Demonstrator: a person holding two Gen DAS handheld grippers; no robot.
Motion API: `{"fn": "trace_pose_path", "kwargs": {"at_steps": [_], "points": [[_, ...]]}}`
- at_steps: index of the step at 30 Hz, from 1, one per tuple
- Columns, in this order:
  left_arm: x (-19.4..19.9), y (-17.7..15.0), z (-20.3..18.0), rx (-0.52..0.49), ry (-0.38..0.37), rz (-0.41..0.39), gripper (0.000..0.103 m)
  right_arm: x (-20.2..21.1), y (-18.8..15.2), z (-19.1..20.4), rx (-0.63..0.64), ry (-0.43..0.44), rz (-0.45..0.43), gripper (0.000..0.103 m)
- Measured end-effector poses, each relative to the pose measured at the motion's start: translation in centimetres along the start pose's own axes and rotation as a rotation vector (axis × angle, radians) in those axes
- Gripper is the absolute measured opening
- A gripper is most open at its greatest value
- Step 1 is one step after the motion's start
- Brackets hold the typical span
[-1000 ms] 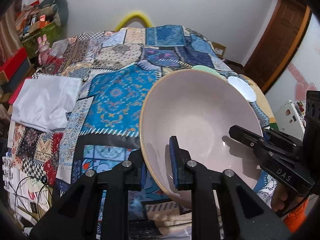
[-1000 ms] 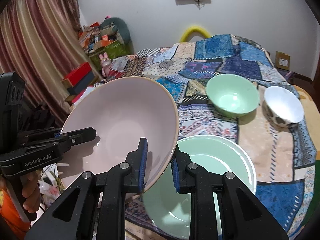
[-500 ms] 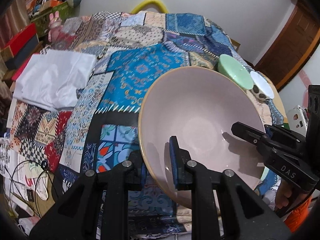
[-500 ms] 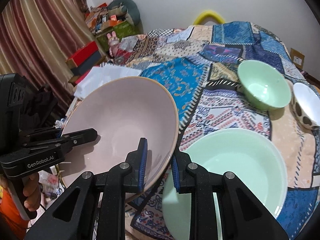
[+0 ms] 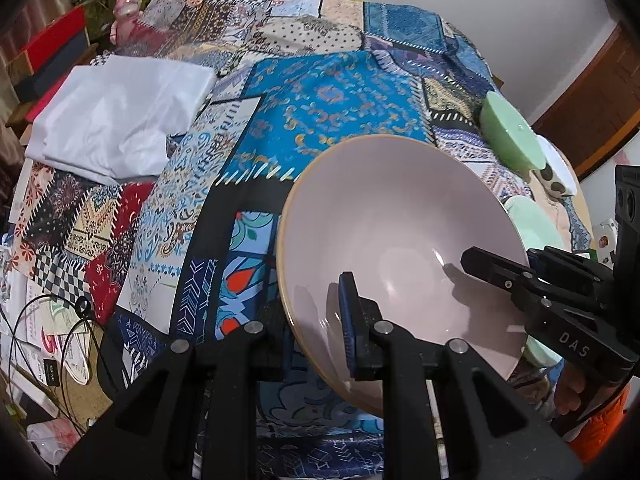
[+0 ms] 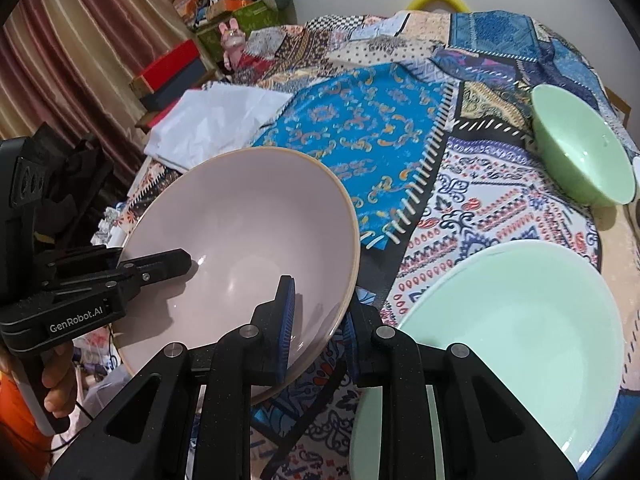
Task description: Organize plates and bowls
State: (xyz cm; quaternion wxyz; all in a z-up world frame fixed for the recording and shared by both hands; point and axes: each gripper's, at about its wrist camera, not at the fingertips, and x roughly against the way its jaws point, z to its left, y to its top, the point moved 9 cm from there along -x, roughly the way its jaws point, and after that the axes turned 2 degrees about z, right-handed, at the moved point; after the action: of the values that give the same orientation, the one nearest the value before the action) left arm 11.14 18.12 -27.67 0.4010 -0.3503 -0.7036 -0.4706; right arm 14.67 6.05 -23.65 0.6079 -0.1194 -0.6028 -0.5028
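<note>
My left gripper and right gripper clamp pink bowl rim above quilt's near edge; uneven lowering risks slip onto green plate

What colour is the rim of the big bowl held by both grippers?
Tan-orange, around a pale pink bowl; the right wrist view shows it best.

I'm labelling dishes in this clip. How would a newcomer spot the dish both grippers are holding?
Start at the patchwork quilt. At its near edge, left of the big pale green plate, is the pink bowl. It alone is pink with a tan rim, and both the left gripper and right gripper clamp its rim.
</note>
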Motion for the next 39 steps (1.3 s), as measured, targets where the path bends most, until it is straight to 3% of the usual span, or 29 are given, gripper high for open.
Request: {"fn": "trace_pose_path", "kwargs": {"at_steps": [15,24,31,39], "points": [[-1.1,-0.9,0.3,-0.004,-0.002,0.007,0.019,-1.0,-0.6,0.2,0.028,-0.017,0.045,0.022],[0.2,-1.0,0.7,0.004,0.033,-0.003,0.019,0.2,-0.3,-0.3,0.021,-0.041,0.017,0.023],[3.5,-0.1,1.4,0.028,0.052,-0.074,0.023,3.6,0.3,-1.2,0.011,-0.06,-0.069,0.024],[6.9,1.1,-2.4,-0.036,0.06,-0.157,0.036,7.9,0.9,-3.2,-0.014,-0.094,-0.162,0.03]]}}
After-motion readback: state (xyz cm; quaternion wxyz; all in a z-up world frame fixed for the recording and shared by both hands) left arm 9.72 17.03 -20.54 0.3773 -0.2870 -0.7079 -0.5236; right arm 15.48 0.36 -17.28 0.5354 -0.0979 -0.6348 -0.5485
